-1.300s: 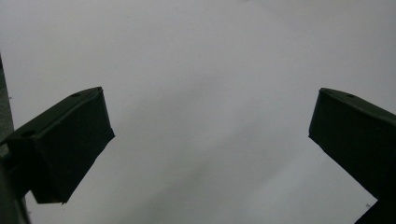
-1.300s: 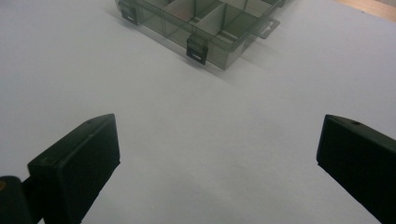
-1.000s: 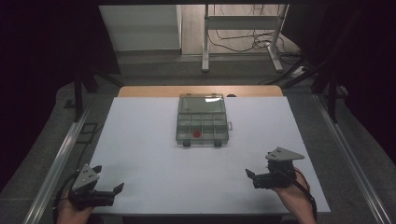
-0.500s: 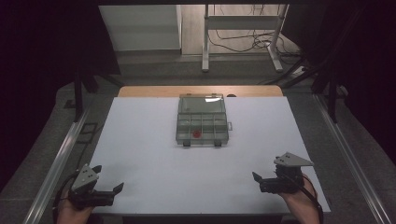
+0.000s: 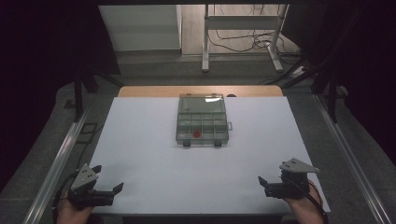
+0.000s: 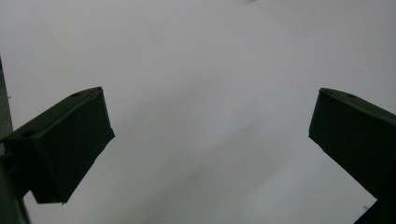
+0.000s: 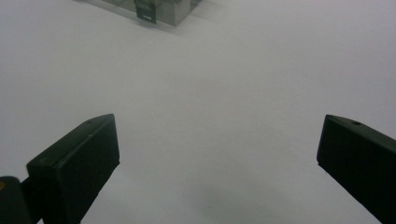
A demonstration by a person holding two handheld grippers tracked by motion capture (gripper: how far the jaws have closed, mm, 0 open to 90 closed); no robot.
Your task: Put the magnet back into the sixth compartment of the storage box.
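The counter [image 5: 140, 154] carried a smooth white sheet that reached almost to its near edge and left a strip of bare wood showing along the far edge. Metal rails ran down both long sides. Between the near edge and the middle of the sheet lay a broad stretch of plain white surface.

A clear plastic organizer box [image 5: 201, 121] sat toward the far middle of the counter, well apart from both tongs. It was rectangular, with thin transparent walls divided into small compartments, two dark latches on its near wall and a small tab on its right side. A small red piece [image 5: 197, 134] rested in one of the near-row compartments, close to the centre; its exact shape was too small to make out. In the right gripper view a corner of the box [image 7: 173, 11] and one dark latch appeared at the top edge, far ahead of the jaws.

The left tongs [image 5: 106, 185] sat at the near left corner of the sheet, held in a hand at the counter's edge, a grey three-cornered plate on top. Its jaws stood spread wide with nothing between them; the left gripper view showed two matte black blocks far apart over the bare white sheet.

The right tongs [image 5: 262, 182] sat at the near right corner, likewise topped by a grey plate, pointing leftward. Its jaws were also released wide and gripped nothing, with white sheet alone between them.
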